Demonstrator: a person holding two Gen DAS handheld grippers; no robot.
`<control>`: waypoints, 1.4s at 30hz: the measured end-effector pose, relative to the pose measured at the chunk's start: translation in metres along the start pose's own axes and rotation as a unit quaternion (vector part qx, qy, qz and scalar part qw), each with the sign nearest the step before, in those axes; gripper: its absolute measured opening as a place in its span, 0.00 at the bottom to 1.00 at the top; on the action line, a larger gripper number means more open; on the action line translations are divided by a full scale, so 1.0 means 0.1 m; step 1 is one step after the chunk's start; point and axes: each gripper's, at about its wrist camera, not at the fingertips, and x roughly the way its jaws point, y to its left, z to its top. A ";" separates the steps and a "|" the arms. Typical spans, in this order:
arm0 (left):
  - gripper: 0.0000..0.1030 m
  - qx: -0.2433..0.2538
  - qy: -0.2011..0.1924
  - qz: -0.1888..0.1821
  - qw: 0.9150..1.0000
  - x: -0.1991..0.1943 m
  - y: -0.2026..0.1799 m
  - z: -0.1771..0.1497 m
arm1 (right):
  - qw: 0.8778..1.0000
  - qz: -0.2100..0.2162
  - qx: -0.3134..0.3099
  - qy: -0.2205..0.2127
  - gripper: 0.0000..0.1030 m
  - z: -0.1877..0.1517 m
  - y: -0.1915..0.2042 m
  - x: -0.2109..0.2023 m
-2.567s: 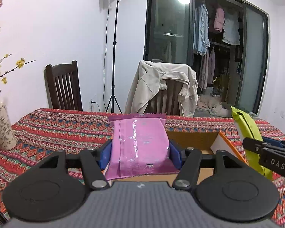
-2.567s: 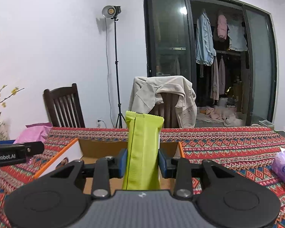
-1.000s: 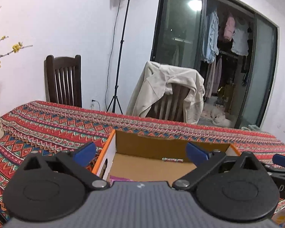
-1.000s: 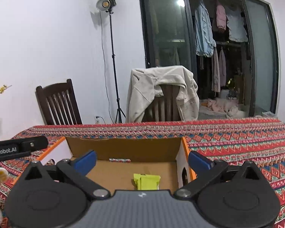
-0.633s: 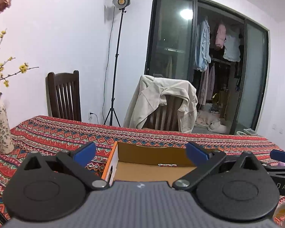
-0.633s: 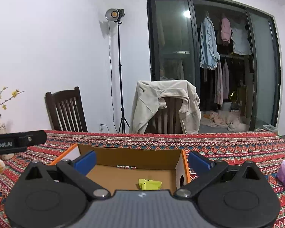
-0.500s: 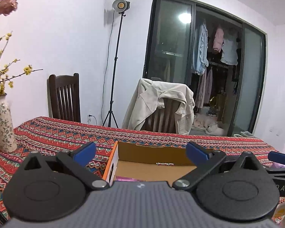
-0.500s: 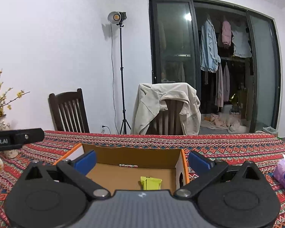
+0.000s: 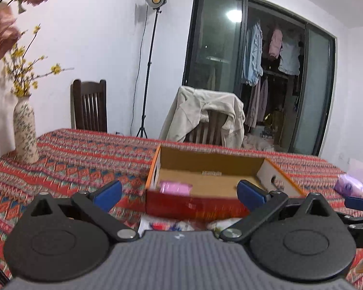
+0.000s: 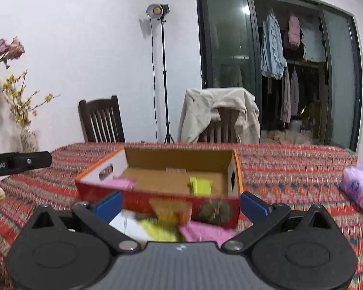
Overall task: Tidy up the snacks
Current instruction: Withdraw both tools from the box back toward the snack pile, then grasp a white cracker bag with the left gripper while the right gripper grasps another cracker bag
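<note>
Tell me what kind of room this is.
Most likely a room in a home, a dining area beside a wardrobe: a table under a patterned cloth, wooden chairs behind it, and clothes hanging in a glass-doored closet.

Left gripper [image 9: 179, 194] wide open, empty, over patterned tablecloth [image 9: 84, 159]. Cardboard box [image 9: 220, 166] ahead, pink packet [image 9: 175, 188] inside at left. Blurred wrappers [image 9: 171, 226] just before box. Vase [image 9: 25, 133] far left.

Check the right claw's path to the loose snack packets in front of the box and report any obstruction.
Nothing visible blocks it. The right claw hangs open, and the pink packet and yellow-green packet lie on the tablecloth just ahead of it, in front of the box. The view is motion-blurred.
</note>
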 end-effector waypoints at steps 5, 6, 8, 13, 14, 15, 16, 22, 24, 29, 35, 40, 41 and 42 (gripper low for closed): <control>1.00 -0.001 0.023 -0.001 1.000 -0.12 0.10 -0.28 | 1.000 -0.002 0.010 0.028 1.00 -0.29 -0.04 -0.08; 1.00 0.000 0.027 -0.001 1.000 -0.13 0.10 -0.33 | 0.999 -0.003 0.013 0.034 1.00 -0.35 -0.05 -0.09; 1.00 0.001 0.035 -0.002 0.999 -0.14 0.12 -0.39 | 0.999 -0.005 0.016 0.045 1.00 -0.44 -0.07 -0.09; 1.00 0.003 0.051 -0.003 0.999 -0.16 0.14 -0.52 | 0.997 -0.009 0.017 0.073 1.00 -0.58 -0.07 -0.04; 1.00 0.002 0.056 -0.005 0.998 -0.14 0.14 -0.54 | 0.997 -0.010 0.014 0.076 1.00 -0.60 -0.05 -0.04; 1.00 0.001 0.061 -0.007 0.998 -0.14 0.14 -0.57 | 0.997 -0.011 0.011 0.078 1.00 -0.62 -0.04 -0.04; 1.00 0.002 0.065 -0.008 0.998 -0.13 0.13 -0.59 | 0.997 -0.010 0.008 0.080 0.99 -0.64 -0.02 -0.05; 1.00 0.007 0.078 -0.012 0.997 -0.11 0.07 -0.69 | 0.995 -0.003 0.005 0.102 0.86 -0.75 0.07 0.01; 1.00 0.006 0.080 -0.012 0.997 -0.11 0.07 -0.70 | 0.994 0.000 0.017 0.107 0.79 -0.77 0.06 0.05; 1.00 0.001 0.085 -0.009 0.996 -0.10 0.09 -0.74 | 0.991 -0.003 -0.007 0.130 0.74 -0.84 0.17 0.15; 1.00 0.001 0.092 -0.013 0.996 -0.10 0.03 -0.76 | 0.992 -0.006 -0.027 0.122 0.47 -0.88 0.21 0.11; 1.00 0.011 0.093 -0.018 0.995 -0.15 -0.07 -0.77 | 0.995 -0.002 -0.002 0.098 0.41 -0.87 0.12 0.00; 1.00 0.013 0.095 -0.018 0.995 -0.15 -0.10 -0.78 | 0.996 -0.001 0.000 0.091 0.41 -0.86 0.10 -0.03; 1.00 0.014 0.096 -0.018 0.995 -0.16 -0.12 -0.78 | 0.996 0.000 0.004 0.086 0.41 -0.84 0.07 -0.06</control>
